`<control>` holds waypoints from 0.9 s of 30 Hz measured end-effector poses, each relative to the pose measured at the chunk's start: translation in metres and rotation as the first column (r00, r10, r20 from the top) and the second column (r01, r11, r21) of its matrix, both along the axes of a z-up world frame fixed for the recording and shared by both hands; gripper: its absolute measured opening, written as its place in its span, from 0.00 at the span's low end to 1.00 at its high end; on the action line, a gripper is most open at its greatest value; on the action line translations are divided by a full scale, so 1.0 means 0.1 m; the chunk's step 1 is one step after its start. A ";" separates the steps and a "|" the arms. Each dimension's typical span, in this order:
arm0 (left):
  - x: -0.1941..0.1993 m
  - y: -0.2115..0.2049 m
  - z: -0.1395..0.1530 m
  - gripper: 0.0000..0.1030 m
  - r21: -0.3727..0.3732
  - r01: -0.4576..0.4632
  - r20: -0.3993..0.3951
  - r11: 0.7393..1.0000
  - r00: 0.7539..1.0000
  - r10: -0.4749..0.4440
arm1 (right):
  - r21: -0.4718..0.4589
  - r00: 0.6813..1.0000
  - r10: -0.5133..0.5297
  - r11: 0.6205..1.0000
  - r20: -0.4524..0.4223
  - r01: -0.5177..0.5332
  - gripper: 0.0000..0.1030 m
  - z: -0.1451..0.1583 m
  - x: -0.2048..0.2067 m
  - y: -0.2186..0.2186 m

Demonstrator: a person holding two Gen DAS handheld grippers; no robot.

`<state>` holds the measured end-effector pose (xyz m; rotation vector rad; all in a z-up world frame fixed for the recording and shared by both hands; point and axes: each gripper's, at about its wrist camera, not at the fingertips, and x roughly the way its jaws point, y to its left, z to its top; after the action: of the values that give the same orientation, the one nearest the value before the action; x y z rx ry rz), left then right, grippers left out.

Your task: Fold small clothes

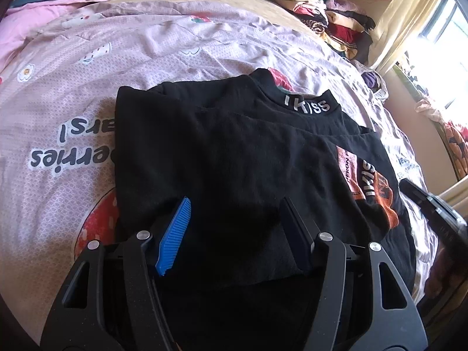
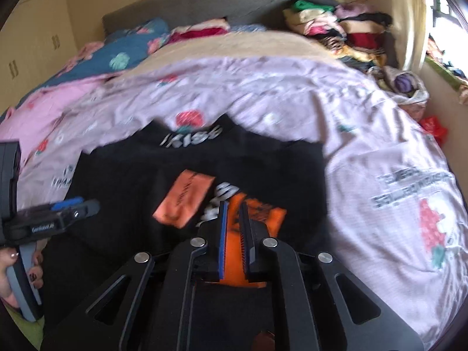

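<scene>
Shirt: black top with white collar lettering and orange print, partly folded, flat on the bed's pink strawberry-print cover.
Left gripper: fingers parted, over the near hem, nothing clamped.
Right gripper: fingers nearly together, narrow gap, above the orange print; grasp cannot be told.
Beyond: piled clothes at the far corner.

Left tongs gape over black shirt (partly folded).

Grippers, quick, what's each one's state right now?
Left gripper: open above the black shirt.
Right gripper: slightly open over the shirt's orange print, nothing clearly held.
</scene>
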<state>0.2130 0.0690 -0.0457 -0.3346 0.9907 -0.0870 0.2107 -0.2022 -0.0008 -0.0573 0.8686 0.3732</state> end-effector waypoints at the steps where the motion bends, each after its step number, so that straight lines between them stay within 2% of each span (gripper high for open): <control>1: -0.01 0.00 0.00 0.53 -0.002 0.001 0.000 1.000 1.000 -0.001 | 0.011 1.000 0.016 1.000 -0.020 -0.016 0.21 -0.04 -0.01 0.06; 5: -0.01 0.00 0.00 0.53 -0.004 0.002 -0.001 1.000 1.000 -0.002 | 0.009 0.997 0.051 0.999 -0.057 -0.050 0.24 -0.14 -0.05 0.23; 8: 0.00 0.00 -0.01 0.53 -0.001 0.003 -0.001 1.000 1.000 -0.003 | 0.005 0.995 0.060 0.998 -0.080 -0.060 0.32 -0.22 -0.07 0.28; 13: -0.01 0.00 0.00 0.53 -0.002 0.003 -0.002 1.000 1.000 -0.003 | -0.027 0.993 0.051 0.998 -0.104 -0.054 0.32 -0.36 -0.08 0.29; 18: -0.01 0.00 0.00 0.53 -0.002 0.004 0.000 1.000 1.000 -0.004 | -0.008 0.995 0.038 0.999 -0.089 -0.039 0.32 -0.33 -0.13 0.27; 21: -0.01 -0.01 0.00 0.53 0.006 0.004 -0.003 1.000 1.000 -0.004 | 0.026 0.996 0.031 0.999 -0.080 -0.029 0.41 -0.23 -0.21 0.20; 22: -0.01 -0.02 0.00 0.53 0.011 0.004 -0.005 1.000 1.000 -0.004 | 0.029 0.997 0.020 0.999 -0.076 -0.018 0.49 -0.19 -0.24 0.15; 25: -0.02 -0.03 0.02 0.53 0.008 0.001 0.000 1.000 1.000 -0.001 | 0.036 0.997 0.002 0.999 -0.078 0.001 0.51 -0.15 -0.31 0.05; 27: -0.03 -0.02 0.03 0.53 0.010 0.002 -0.002 1.000 1.000 -0.002 | 0.036 0.997 -0.014 0.999 -0.072 0.016 0.57 -0.10 -0.37 -0.04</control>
<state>0.2099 0.0666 -0.0430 -0.3251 0.9934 -0.0833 0.1742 -0.2066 -0.0110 -0.0033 0.9324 0.3791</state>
